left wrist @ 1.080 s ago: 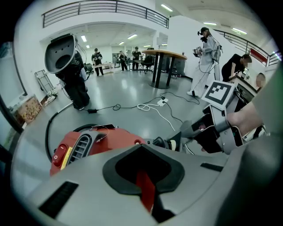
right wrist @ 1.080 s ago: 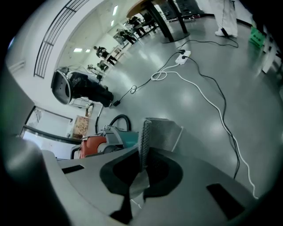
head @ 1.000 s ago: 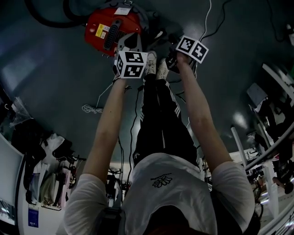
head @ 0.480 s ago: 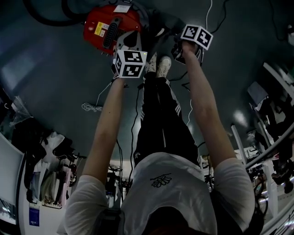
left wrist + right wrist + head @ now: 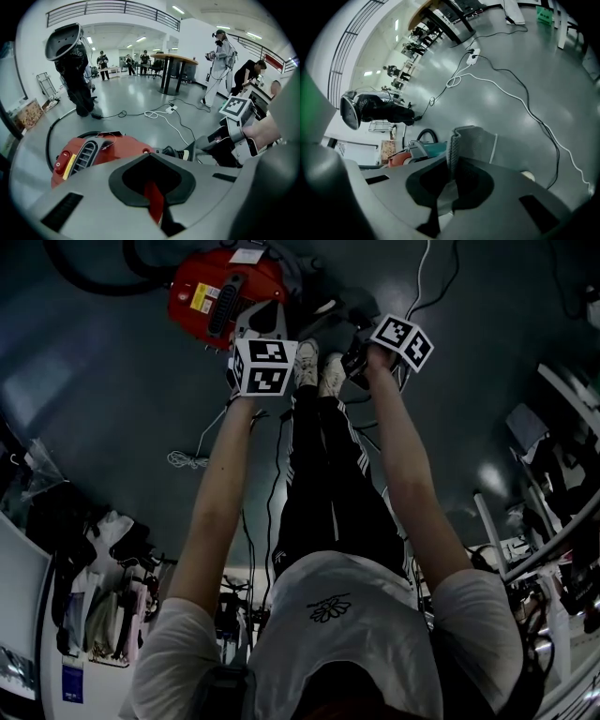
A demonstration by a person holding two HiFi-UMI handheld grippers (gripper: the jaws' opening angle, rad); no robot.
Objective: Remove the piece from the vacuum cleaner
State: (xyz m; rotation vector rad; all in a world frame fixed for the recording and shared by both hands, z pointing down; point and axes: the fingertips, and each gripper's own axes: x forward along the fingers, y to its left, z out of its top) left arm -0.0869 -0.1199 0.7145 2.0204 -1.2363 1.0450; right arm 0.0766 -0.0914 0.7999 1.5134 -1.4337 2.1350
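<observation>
The right claw [image 5: 449, 187] is pressed together on a thin grey piece [image 5: 474, 140] that stands upright, with the red vacuum cleaner [image 5: 399, 159] just left of it. The left claw [image 5: 153, 208] pinches a red strip [image 5: 153, 199], the vacuum's body right beyond. The head view hides both grips behind the marker cubes. Cables [image 5: 525, 105] trail over the floor [image 5: 511, 61].

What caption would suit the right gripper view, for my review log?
Right gripper shut on a grey piece, vacuum cleaner behind it, cables across the floor.
</observation>
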